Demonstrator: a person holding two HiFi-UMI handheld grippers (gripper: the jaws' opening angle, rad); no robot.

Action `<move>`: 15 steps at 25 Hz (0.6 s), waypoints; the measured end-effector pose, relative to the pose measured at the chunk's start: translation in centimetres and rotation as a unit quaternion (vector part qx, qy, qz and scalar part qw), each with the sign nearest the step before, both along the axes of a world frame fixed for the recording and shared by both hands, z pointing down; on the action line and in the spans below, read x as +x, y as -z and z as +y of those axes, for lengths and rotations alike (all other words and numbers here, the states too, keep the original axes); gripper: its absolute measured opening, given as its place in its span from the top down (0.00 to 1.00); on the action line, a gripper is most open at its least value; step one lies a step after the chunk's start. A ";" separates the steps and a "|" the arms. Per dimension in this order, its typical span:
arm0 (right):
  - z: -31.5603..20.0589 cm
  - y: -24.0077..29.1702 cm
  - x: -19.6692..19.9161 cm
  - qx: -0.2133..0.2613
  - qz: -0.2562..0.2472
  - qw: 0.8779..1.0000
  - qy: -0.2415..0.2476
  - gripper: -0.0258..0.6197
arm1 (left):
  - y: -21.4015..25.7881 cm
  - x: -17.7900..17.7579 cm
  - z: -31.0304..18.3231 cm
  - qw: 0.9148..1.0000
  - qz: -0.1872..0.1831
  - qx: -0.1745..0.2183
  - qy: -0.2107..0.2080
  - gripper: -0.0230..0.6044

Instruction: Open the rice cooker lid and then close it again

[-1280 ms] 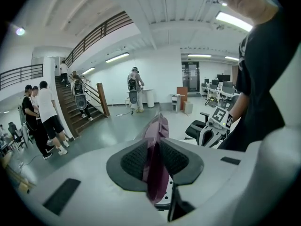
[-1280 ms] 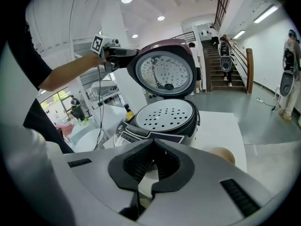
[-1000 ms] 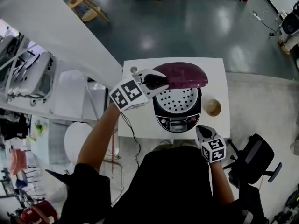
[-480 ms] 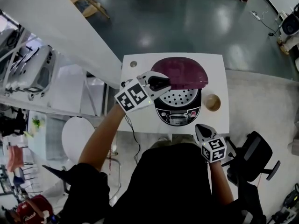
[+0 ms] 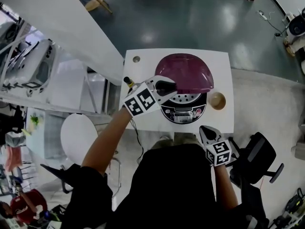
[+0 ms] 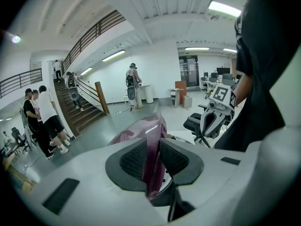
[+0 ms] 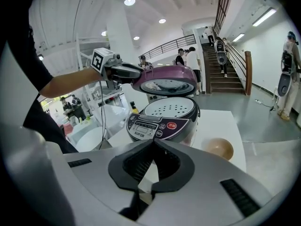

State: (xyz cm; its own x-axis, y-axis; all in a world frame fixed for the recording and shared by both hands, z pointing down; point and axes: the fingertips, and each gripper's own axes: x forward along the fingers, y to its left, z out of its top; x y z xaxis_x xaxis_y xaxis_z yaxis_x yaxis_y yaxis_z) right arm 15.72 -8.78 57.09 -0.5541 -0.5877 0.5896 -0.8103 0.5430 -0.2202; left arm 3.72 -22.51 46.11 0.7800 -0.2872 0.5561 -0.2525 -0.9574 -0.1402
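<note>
Purple and glossy, the rice cooker lid (image 5: 185,71) hangs half-open, tilted over the cooker body (image 5: 185,112) on the white table (image 5: 143,120). There is a clear gap at the front, where the perforated inner plate (image 7: 170,106) shows beneath it. The left gripper (image 5: 167,86) has the lid's front edge, pads clamped on either side of the purple rim, reaching in from the cooker's left. The right gripper (image 5: 206,131) hangs off the table's near edge, apart from the cooker, fingers pressed together with nothing between them. It looks straight at the control panel (image 7: 153,124) with its row of buttons. A small wooden bowl (image 5: 217,100) stands just right of the cooker, and a dark bottle with a yellow cap (image 5: 127,81) peeks up at the table's left edge.
</note>
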 end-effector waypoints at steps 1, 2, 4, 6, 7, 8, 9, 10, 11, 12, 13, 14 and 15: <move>-0.1 0.0 -0.1 0.001 0.001 1.000 0.001 0.96 | -0.2 0.0 0.2 1.000 -0.001 0.000 0.000 0.84; -0.2 0.1 -0.1 0.003 0.003 1.000 0.003 0.96 | -0.4 0.1 0.3 1.000 0.000 0.001 0.001 0.84; -0.3 0.1 -0.1 0.006 0.009 1.000 0.007 0.96 | -0.7 0.1 0.5 1.000 0.001 0.004 0.005 0.84; -0.2 0.0 -0.1 0.004 0.013 1.000 0.009 0.96 | -1.1 0.1 0.8 1.000 0.000 0.005 0.007 0.84; -0.1 -0.1 -0.1 0.002 0.013 1.000 0.008 0.96 | -1.3 0.1 0.9 1.000 -0.001 0.006 0.006 0.83; 0.0 -0.3 -0.2 0.000 0.012 1.000 0.007 0.96 | -1.6 0.1 1.1 1.000 -0.004 0.008 0.005 0.83; 0.1 -0.5 -0.2 -0.003 0.011 1.000 0.007 0.96 | -1.7 0.1 1.2 1.000 -0.005 0.012 0.003 0.83; 0.2 -0.6 -0.3 -0.006 0.011 1.000 0.008 0.96 | -1.9 0.2 1.4 1.000 -0.004 0.015 0.002 0.83; 0.3 -0.7 -0.5 -0.008 0.011 1.000 0.010 0.96 | -2.0 0.2 1.5 1.000 -0.002 0.017 0.000 0.83; 0.3 -0.8 -0.7 -0.009 0.011 1.000 0.013 0.96 | -2.2 0.2 1.6 1.000 0.000 0.018 -0.001 0.83; 0.2 -0.9 -1.0 -0.010 0.010 1.000 0.016 0.96 | -2.4 0.2 1.8 1.000 0.000 0.018 -0.002 0.83; 0.1 -0.9 -1.2 -0.011 0.010 1.000 0.017 0.96 | -2.6 0.2 1.9 1.000 0.001 0.017 -0.004 0.83; 0.0 -1.0 -1.4 -0.011 0.009 1.000 0.017 0.96 | -2.8 0.3 2.1 1.000 0.000 0.016 -0.006 0.83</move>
State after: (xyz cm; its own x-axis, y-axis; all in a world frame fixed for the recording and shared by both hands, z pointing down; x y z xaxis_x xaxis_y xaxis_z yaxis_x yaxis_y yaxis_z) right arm 14.28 -8.78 58.05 -0.5631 -0.5558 0.6116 -0.7953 0.5655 -0.2183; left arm 3.97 -20.42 48.94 0.7837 -0.2955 0.5463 -0.2418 -0.9553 -0.1699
